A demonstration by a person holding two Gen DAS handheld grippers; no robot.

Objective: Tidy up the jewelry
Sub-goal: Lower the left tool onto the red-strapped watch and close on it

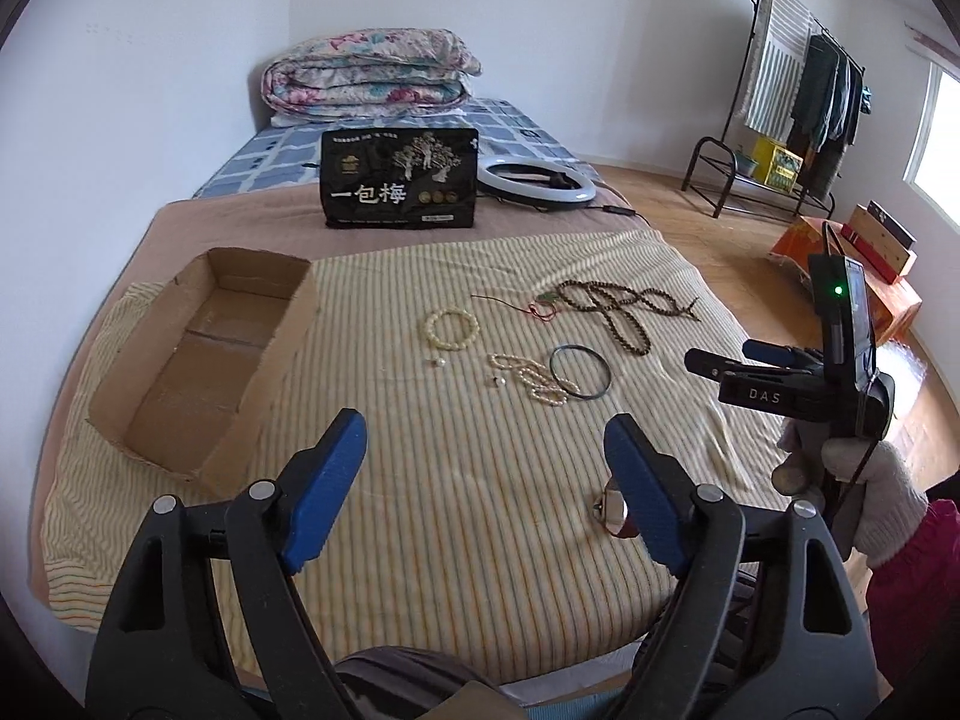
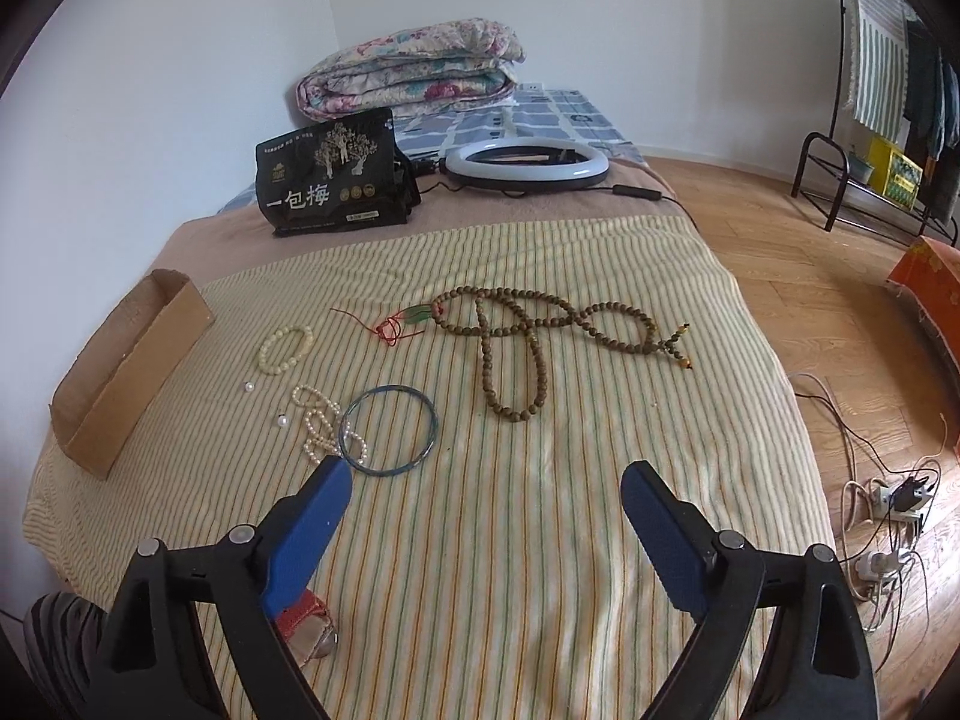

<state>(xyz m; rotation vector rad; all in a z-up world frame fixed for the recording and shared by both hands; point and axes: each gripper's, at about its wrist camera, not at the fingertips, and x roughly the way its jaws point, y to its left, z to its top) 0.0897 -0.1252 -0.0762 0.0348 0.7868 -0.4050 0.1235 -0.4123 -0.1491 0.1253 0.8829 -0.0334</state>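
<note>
Striped cloth [image 2: 540, 540] carries the jewelry: wooden beads [image 2: 516, 324], bangle [image 2: 389, 437] overlapping pearls [image 2: 318, 420], pale bracelet [image 2: 287, 349]. Cardboard box [image 1: 198, 354] sits left, black bag [image 2: 333, 174] and ring light [image 2: 528, 163] behind. Left gripper [image 1: 486, 450] and right gripper [image 2: 486, 498] hover with jaws spread, holding nothing.

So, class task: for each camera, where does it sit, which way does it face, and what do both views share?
Left wrist: on left gripper, facing up the bed over the cardboard box; right gripper and gloved hand show.
Right wrist: on right gripper, facing the wooden bead necklace.
Shared: necklace, blue bangle, black snack bag.
</note>
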